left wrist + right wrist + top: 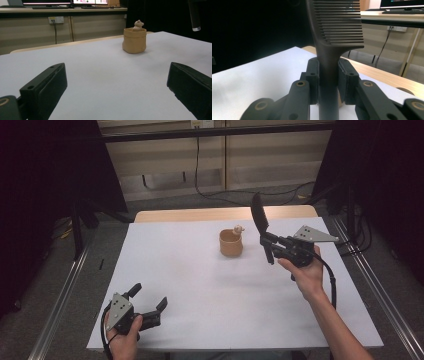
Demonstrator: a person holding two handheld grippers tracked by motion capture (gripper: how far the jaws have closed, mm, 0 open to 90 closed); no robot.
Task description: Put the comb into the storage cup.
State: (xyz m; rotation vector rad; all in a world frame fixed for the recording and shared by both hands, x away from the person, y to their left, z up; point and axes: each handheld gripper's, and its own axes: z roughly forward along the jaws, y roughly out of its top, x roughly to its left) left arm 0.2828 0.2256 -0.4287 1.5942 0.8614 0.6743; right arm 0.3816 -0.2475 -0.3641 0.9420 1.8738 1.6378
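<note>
White bench (200,310): its sheet-covered top is mostly bare and carries one tan holder.
Tan holder (231,243): stands upright toward the far middle of the bench, with a small bear-like figure (138,25) at its rim; whether that figure sits inside or is part of the holder is hard to tell.
Black comb (259,216): lifted off the bench, held upright just right of the holder, teeth end up.
Right tool (268,247): clamped on the comb's handle.
Left tool (148,297): jaws spread, holding nothing, resting at the near left corner.
Progress: comb grasped and carried near the holder; lowering it in and letting go are probably what is left.
</note>
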